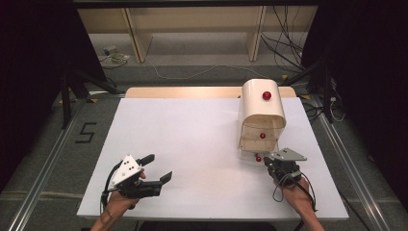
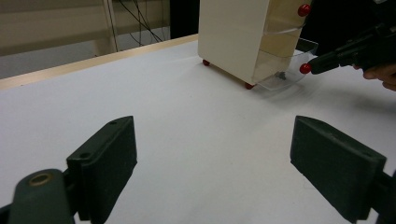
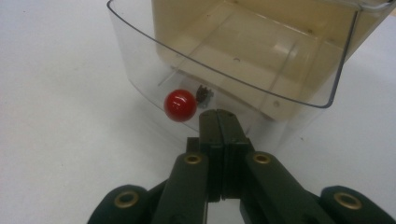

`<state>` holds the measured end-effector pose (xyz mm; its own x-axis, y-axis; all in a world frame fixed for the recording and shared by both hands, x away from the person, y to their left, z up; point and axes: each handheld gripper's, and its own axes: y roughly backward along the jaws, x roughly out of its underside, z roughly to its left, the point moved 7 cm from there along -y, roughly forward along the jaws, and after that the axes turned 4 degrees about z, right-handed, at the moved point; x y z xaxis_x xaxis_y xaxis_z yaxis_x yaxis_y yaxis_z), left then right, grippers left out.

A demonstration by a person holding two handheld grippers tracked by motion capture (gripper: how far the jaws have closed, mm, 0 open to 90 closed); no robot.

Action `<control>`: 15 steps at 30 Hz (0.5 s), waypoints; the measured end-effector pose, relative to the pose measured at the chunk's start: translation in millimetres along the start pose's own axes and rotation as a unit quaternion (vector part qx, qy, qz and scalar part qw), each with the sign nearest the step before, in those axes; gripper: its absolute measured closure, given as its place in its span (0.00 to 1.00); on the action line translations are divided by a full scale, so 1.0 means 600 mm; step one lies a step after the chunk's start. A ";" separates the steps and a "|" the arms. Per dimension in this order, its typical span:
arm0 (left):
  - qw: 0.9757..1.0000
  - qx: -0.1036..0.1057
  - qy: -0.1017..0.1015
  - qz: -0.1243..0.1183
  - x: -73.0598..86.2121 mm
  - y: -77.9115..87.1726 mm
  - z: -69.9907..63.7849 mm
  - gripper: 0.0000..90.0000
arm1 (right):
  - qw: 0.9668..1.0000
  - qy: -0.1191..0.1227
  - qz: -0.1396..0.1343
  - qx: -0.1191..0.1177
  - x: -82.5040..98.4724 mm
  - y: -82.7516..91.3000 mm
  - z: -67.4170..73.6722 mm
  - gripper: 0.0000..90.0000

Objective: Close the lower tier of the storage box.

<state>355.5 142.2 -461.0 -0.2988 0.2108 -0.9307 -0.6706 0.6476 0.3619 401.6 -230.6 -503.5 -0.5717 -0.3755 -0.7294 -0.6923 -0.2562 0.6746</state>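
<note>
White desk (image 1: 202, 144); a small cream drawer cabinet (image 1: 262, 110) stands at its far right, rounded on top, with a red knob (image 1: 266, 95) on the top drawer and another (image 1: 262, 135) on the middle one. The bottom drawer (image 3: 224, 70), clear plastic, is pulled out toward the person. Its own red knob (image 3: 180, 105) sits on the drawer's front wall.

Right tool (image 3: 218, 122): jaws pressed together with nothing between them, tips just beside the bottom knob and slightly to its right in the right gripper view. From the left gripper view the tips seem to touch the knob, but contact is not certain. Small dark object (image 3: 204, 94) lies inside the open drawer just behind the front wall; too small to identify, possibly a bit of hardware.

Left tool (image 1: 156, 168): held low over the near left of the desk, well apart from the cabinet, jaws spread wide and empty, pointing right toward the cabinet.

Beyond the desk, cables (image 1: 284, 45) trail on the floor below a wooden shelf unit (image 1: 192, 29).
</note>
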 end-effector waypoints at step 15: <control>1.000 0.000 -0.001 0.000 0.000 0.000 0.000 0.16 | 1.000 -0.002 -0.001 0.003 -0.001 -0.002 -0.001 1.00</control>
<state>355.5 142.3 -461.2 -0.2977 0.2132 -0.9306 -0.6704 0.6473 0.3627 402.9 -230.5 -503.7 -0.5715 -0.3712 -0.7319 -0.6970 -0.2512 0.6716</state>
